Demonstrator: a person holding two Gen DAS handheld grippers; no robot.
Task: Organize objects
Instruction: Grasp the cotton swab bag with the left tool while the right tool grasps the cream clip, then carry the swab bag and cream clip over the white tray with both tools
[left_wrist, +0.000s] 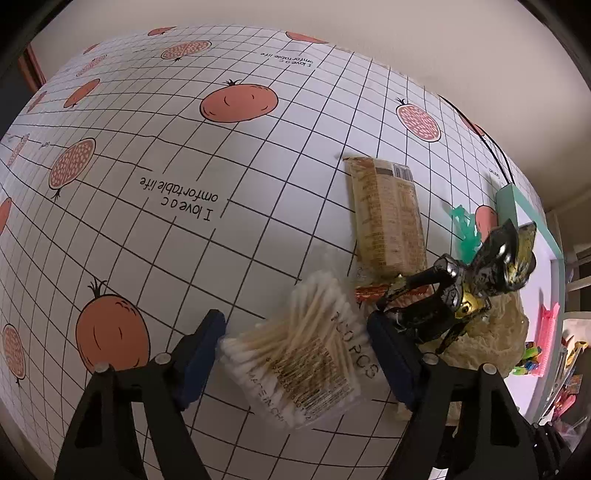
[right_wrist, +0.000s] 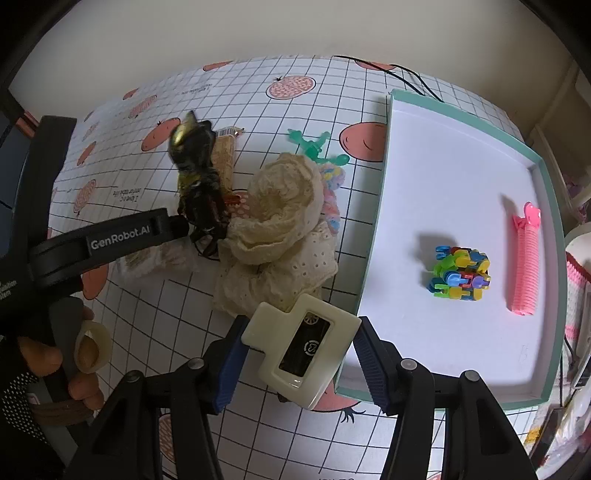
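Left gripper (left_wrist: 295, 354), black arms with blue ribbed pads, set either side of a clear plastic box of cotton swabs (left_wrist: 299, 354); pads at or very near the box walls, firm contact impossible to confirm. Wooden sticks and white tips inside, label partly legible: "100 PCS". Just beyond its right finger, a glossy black and gold action figure (left_wrist: 465, 291), upright against a cream lace cloth (left_wrist: 491, 332). Farther out, a tan snack wrapper (left_wrist: 388, 214) flat on the tablecloth (left_wrist: 147, 240), white with a black grid, orange pomegranates and the words "I love a comfortable life".

Right gripper (right_wrist: 299, 350) clamped on a cream-coloured, boxy plastic piece (right_wrist: 295, 350) with a dark rectangular window, lifted above the table at the near corner of the tray. To the left, a hand (right_wrist: 66, 369) on a black handle marked "GenRobot.AI". Ahead, the crumpled eyelet-lace cloth, a green plastic toy (right_wrist: 314, 146) behind it. On the right, a white tray (right_wrist: 443, 166) with mint-green rim, holding a multicoloured cluster of interlocked plastic pieces (right_wrist: 461, 273) and, well apart, a pink ribbed hair roller (right_wrist: 524, 258).
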